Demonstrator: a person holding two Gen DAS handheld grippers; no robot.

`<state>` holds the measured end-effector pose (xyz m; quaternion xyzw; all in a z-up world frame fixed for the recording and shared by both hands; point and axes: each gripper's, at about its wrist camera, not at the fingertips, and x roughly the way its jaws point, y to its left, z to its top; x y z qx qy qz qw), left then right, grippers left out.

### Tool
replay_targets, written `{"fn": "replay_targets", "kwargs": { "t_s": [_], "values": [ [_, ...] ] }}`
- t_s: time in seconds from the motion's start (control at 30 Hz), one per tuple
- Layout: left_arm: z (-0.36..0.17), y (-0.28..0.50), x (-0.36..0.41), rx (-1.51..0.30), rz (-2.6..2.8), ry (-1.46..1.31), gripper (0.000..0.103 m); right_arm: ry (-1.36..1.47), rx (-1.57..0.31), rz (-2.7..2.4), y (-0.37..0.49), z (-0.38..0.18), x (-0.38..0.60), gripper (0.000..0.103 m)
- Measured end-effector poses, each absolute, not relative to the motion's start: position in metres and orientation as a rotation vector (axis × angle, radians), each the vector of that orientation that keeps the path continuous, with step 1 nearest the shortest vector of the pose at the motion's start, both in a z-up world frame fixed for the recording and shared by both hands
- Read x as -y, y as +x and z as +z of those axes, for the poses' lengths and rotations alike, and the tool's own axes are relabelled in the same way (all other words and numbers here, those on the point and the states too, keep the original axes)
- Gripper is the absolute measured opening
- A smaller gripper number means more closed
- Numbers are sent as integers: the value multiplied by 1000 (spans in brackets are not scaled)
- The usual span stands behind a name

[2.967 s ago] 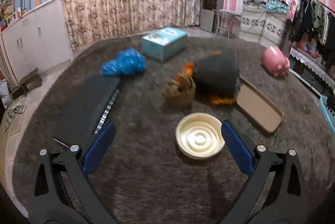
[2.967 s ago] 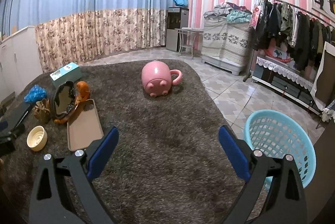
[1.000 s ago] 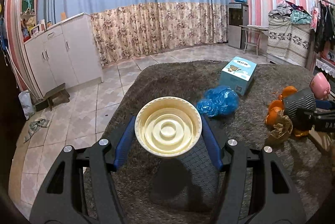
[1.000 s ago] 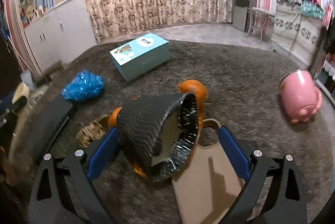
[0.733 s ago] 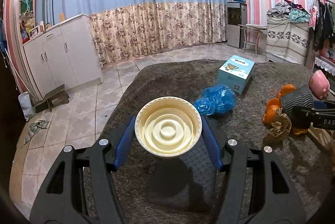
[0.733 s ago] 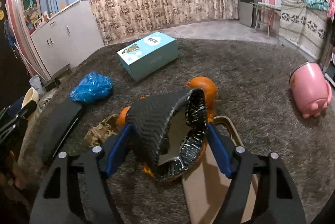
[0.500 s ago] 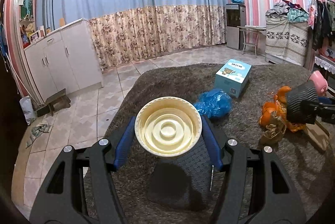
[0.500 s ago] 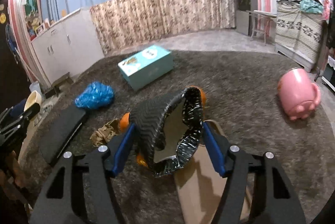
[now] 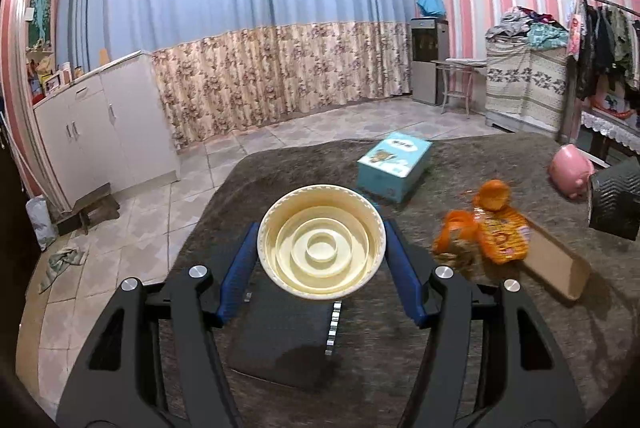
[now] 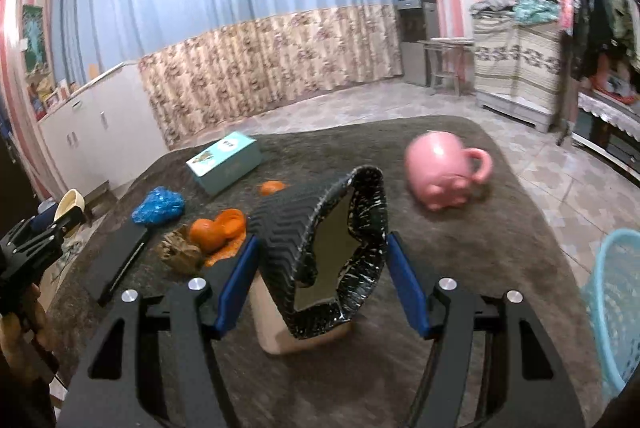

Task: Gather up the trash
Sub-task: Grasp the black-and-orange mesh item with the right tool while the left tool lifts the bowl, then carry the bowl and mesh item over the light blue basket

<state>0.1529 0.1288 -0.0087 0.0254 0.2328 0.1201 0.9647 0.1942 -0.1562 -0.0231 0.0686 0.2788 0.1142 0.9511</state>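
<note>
Right tongs (image 10: 318,268) clamp black crumpled tray (image 10: 320,248); blue basket (image 10: 616,308) right.

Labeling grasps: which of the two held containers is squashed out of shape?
The black ribbed tray in the right gripper; the cream bowl in the left gripper looks round.

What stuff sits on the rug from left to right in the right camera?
Blue bag → teal box → black tray in the right tongs → pink pig mug → blue basket.
</note>
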Motion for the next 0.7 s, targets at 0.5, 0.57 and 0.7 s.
{"fn": "replay_targets", "kwargs": {
  "t_s": [0.5,0.57,0.7],
  "values": [
    [-3,143,-69,-471,143,47,61,161,-486,7,129,-12,249,64],
    [-1,145,-62,-471,130,48,61,152,-480,-43,120,-10,265,64],
    [6,148,-50,-462,110,59,61,165,-465,-139,105,-10,303,64]
  ]
}}
